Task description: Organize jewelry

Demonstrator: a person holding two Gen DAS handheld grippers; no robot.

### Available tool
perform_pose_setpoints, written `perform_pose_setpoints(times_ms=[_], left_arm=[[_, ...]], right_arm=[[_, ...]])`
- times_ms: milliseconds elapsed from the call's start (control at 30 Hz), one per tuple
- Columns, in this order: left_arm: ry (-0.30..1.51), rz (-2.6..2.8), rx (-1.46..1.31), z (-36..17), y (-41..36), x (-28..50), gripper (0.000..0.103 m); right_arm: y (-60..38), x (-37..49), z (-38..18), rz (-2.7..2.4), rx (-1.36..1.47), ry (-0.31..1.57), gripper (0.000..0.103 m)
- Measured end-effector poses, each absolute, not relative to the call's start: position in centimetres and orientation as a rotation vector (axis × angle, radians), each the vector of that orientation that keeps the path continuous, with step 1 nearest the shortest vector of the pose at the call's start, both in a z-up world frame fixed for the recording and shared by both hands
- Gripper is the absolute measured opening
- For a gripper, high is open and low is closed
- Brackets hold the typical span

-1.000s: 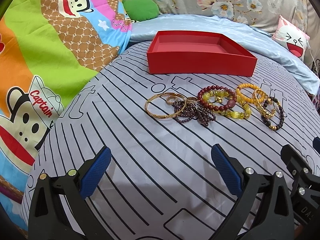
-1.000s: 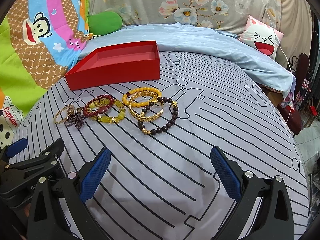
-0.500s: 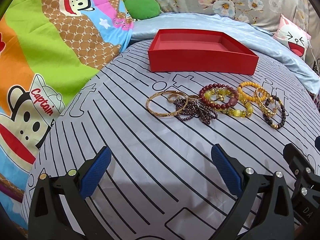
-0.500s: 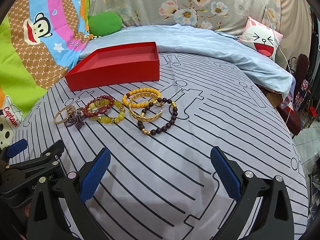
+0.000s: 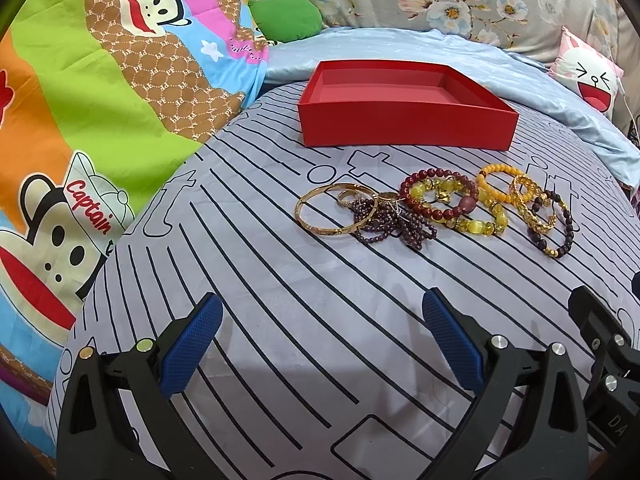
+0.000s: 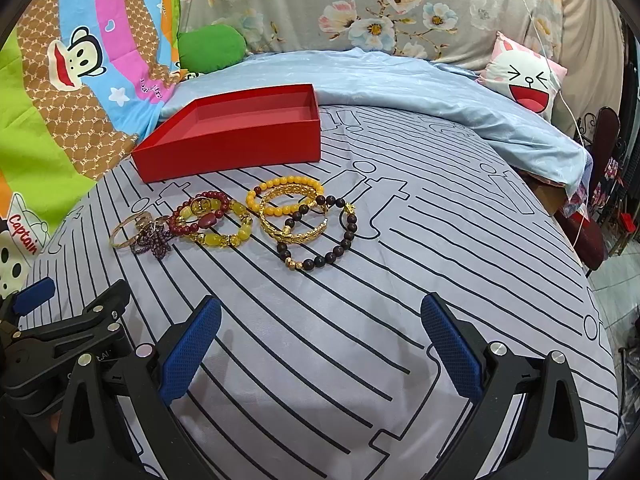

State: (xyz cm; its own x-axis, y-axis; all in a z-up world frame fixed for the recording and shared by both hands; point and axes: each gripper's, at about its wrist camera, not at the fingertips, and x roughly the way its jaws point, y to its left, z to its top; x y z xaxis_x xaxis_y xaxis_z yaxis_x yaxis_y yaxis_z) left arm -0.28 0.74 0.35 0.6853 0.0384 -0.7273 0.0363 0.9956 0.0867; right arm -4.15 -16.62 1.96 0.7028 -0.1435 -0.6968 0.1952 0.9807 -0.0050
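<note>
Left gripper (image 5: 320, 344) spread wide, holding nothing, right gripper (image 6: 320, 344) likewise, bracelets (image 6: 248, 222) untouched, red box (image 5: 404, 126) beyond

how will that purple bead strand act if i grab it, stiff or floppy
Probably floppy: the purple strand lies bunched in loose loops, so it should droop and trail. It overlaps the gold bangle and touches the red bracelet, so lifting it may drag them. Its small beads look light.
</note>
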Motion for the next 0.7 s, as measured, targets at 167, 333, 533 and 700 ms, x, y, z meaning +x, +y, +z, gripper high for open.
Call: perform_pose_setpoints(times_ms=[167, 333, 533, 700], left_arm=[[0.820, 0.002, 0.114, 0.36, 0.41, -0.20, 0.095], [0.821, 0.003, 0.122, 0.32, 0.36, -0.15, 0.095], [0.817, -0.002, 0.123, 0.37, 0.34, -0.19, 0.095], [0.818, -0.010, 0.118, 0.36, 0.34, -0.13, 0.095]], right_arm=[[-16.58, -4.17, 1.97, -0.186, 0.073, 0.766, 0.096], [-16.47, -4.03, 1.82, -0.171, 0.069, 0.776, 0.096], [-16.24, -3.96, 1.71, -0.170, 0.062, 0.781, 0.096], [-16.34, -3.84, 1.58, -0.178, 0.066, 0.788, 0.096]])
